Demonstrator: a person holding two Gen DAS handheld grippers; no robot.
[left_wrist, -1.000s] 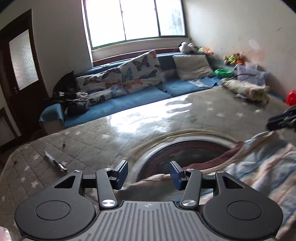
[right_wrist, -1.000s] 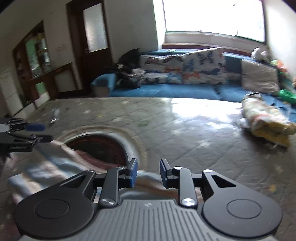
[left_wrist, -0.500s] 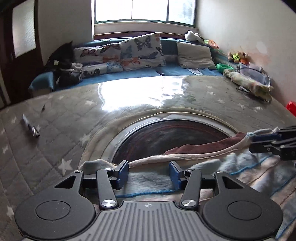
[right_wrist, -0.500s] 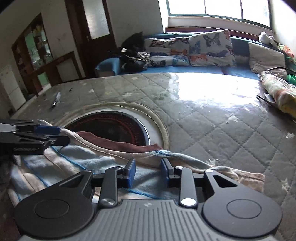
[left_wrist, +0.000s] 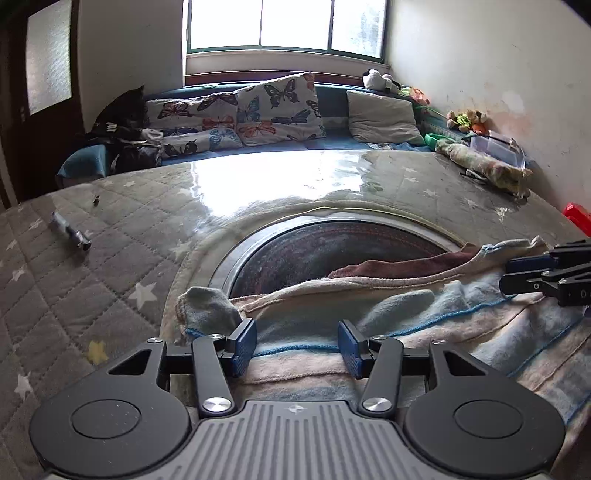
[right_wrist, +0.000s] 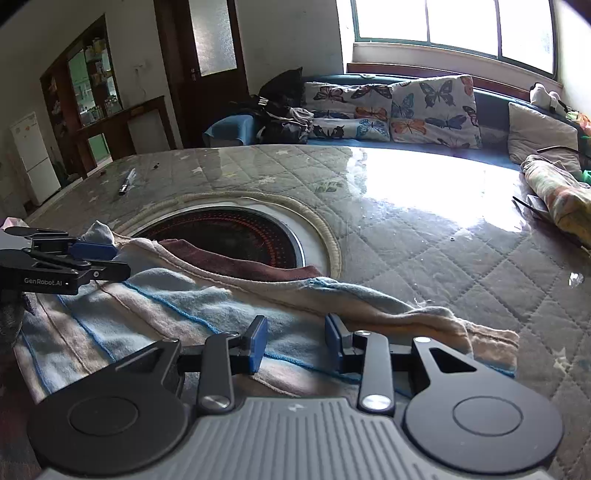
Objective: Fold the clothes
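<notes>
We hold both tongs wide apart, gripping nothing. The left tongs [left_wrist: 296,345] hover over the near left part of the striped garment [left_wrist: 424,325], the right tongs [right_wrist: 295,343] over its near right part. The garment lies spread on the quilted tabletop [right_wrist: 424,236], its far edge overlapping the round dark inset [right_wrist: 225,236]. A pen [left_wrist: 72,232] lies far left.

Home living room — blue sofa [left_wrist: 258,147] with butterfly cushions [right_wrist: 432,110], window [left_wrist: 284,24], fridge [right_wrist: 35,158], quilted table cover [right_wrist: 443,258]

Pale blue-and-beige striped garment [left_wrist: 424,317] on a grey star-quilted cover [left_wrist: 110,258]; butterfly-print cushions [left_wrist: 277,107]; blue-padded fingers [left_wrist: 243,347].
</notes>
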